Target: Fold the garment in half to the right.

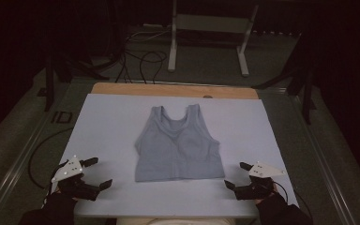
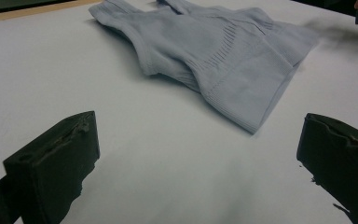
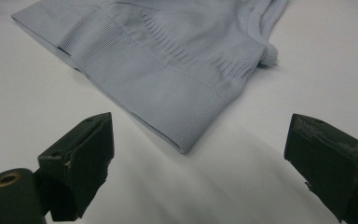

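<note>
A pale blue-grey cropped tank top [image 1: 178, 145] lies flat in the middle of the white table cover [image 1: 112, 122], straps away from me, ribbed hem toward me. My left gripper [image 1: 101, 172] rests near the front left of the table, jaws wide apart and nothing between them; its own view shows the top [image 2: 214, 51] a short way ahead. My right gripper [image 1: 237, 175] sits at the front right, open too, just off the hem's right corner. In the right gripper view the hem corner [image 3: 182, 126] lies between and ahead of the black jaws, untouched.
A strip of bare wooden tabletop [image 1: 173, 89] shows beyond the cover's far edge. Behind the table stand a white metal frame [image 1: 211, 37] and loose cables [image 1: 145, 61] on the floor. Dark stands flank both sides. Gloved hands hold both grippers at the near edge.
</note>
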